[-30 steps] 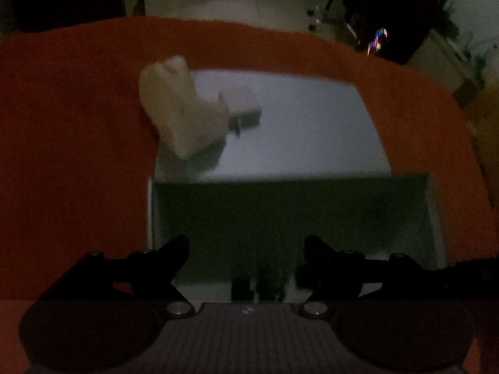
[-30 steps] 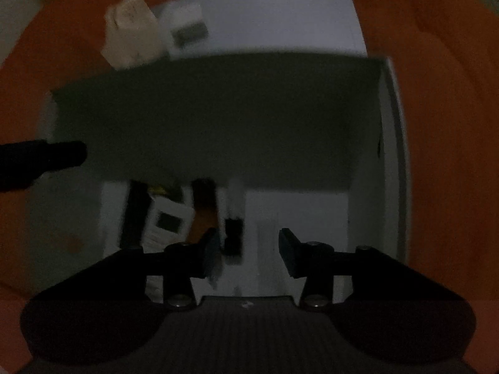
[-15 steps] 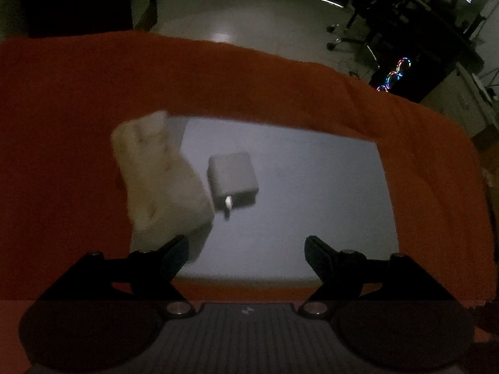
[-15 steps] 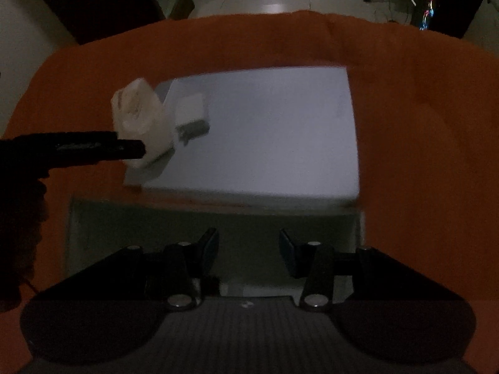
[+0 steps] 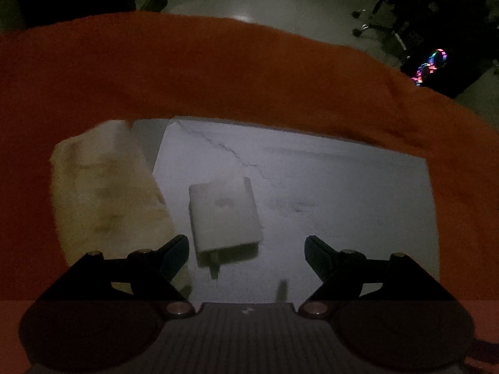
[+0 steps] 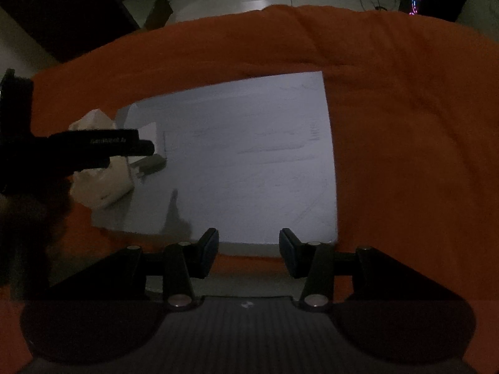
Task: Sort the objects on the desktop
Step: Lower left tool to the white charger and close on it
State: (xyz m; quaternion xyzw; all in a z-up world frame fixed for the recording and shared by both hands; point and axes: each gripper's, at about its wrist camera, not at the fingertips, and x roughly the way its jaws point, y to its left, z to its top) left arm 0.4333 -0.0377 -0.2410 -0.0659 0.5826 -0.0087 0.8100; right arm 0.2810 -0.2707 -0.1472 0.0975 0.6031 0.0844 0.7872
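A white power adapter (image 5: pixel 224 215) lies on a white board (image 5: pixel 343 205), its plug prongs pointing toward me. A crumpled cream tissue pack (image 5: pixel 103 199) lies just left of it at the board's left edge. My left gripper (image 5: pixel 246 255) is open and empty, hovering just short of the adapter. In the right wrist view the adapter (image 6: pixel 149 159) and the tissue pack (image 6: pixel 103 184) show at the left, partly hidden by the left gripper's fingers (image 6: pixel 103 145). My right gripper (image 6: pixel 248 251) is open and empty above the board's near edge (image 6: pixel 249 233).
An orange cloth (image 5: pixel 218 71) covers the table under the board (image 6: pixel 243 162). Beyond the far table edge is a dim floor with office chairs (image 5: pixel 389 12) and a lit computer case (image 5: pixel 430 65).
Both grippers have moved forward away from the white box, which has left both views. The left gripper has closed in on the adapter and tissue pack.
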